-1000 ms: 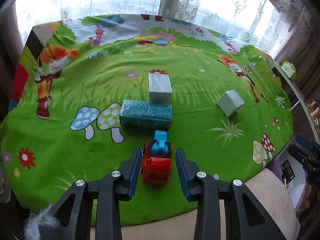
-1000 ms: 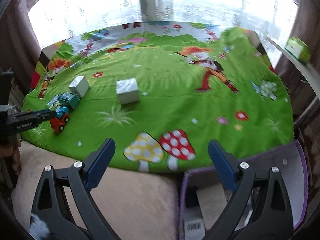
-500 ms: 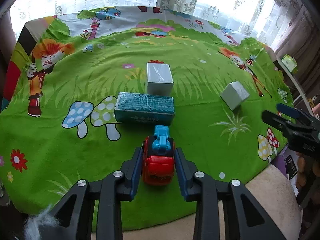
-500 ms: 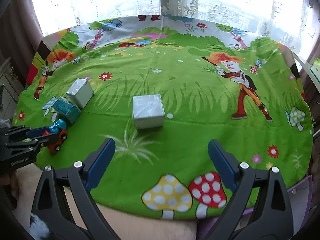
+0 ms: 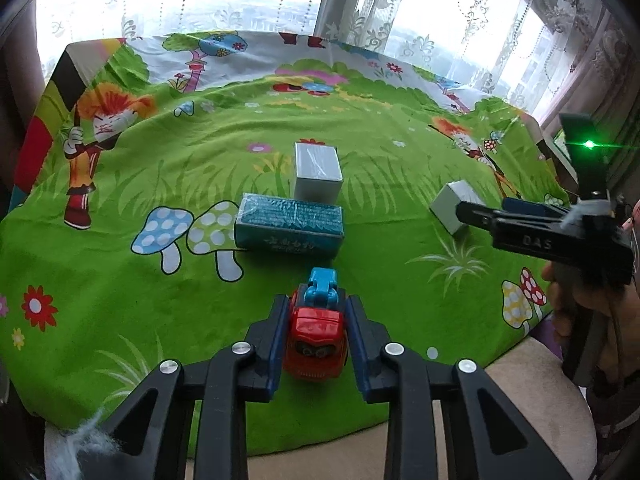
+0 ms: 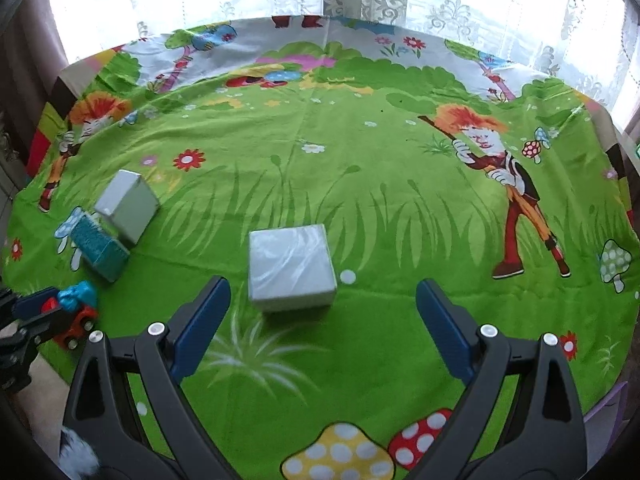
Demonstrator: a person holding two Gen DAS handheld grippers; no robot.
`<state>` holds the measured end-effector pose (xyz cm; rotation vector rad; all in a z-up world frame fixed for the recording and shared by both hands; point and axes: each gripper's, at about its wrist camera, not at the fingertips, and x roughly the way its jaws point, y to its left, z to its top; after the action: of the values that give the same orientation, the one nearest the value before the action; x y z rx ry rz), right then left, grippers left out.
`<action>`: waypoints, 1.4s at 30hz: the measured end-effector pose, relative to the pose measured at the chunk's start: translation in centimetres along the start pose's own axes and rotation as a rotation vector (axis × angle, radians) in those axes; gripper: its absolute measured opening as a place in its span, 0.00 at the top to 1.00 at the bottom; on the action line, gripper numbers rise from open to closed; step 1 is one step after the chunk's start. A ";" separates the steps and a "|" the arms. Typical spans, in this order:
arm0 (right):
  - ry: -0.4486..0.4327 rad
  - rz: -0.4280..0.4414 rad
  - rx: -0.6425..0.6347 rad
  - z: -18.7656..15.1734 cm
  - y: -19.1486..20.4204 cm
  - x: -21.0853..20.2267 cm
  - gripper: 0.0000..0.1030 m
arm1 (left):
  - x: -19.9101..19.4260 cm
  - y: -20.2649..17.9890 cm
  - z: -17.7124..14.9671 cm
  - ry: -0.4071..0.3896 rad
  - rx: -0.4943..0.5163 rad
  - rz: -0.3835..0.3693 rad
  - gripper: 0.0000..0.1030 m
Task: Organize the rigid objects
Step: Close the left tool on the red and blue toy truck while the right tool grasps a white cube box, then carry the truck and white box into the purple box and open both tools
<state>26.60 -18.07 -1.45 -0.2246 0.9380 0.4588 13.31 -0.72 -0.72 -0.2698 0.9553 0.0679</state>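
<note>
A red and blue toy car (image 5: 316,332) stands on the green cartoon tablecloth (image 5: 160,300) near its front edge. My left gripper (image 5: 317,304) is closing on it, and both blue pads touch its sides. Just beyond lie a teal box (image 5: 288,224) and an upright white box (image 5: 318,172). A white cube (image 6: 290,264) sits further right. My right gripper (image 6: 323,284) hangs open just short of that cube, nothing between its pads. From the right wrist, the toy car (image 6: 78,312) and left gripper (image 6: 56,306) show at far left.
The teal box (image 6: 100,252) and white box (image 6: 128,204) touch each other left of the cube. A beige cushion (image 5: 520,392) runs along the cloth's front edge. A person's hand (image 5: 568,304) holds the right gripper (image 5: 484,206). Lace curtains hang behind the table.
The left jaws have closed in onto the toy car's sides. The right gripper has swept left and down over the cloth, bringing the white cube close in front of it.
</note>
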 end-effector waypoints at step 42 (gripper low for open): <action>-0.061 0.026 0.057 -6.4 -0.3 -7.5 0.53 | -1.0 -1.6 -0.2 0.000 0.061 0.018 0.69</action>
<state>18.37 -22.85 0.98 -0.1461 0.8938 0.4598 12.85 -2.29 0.31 -0.2045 0.9586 0.0548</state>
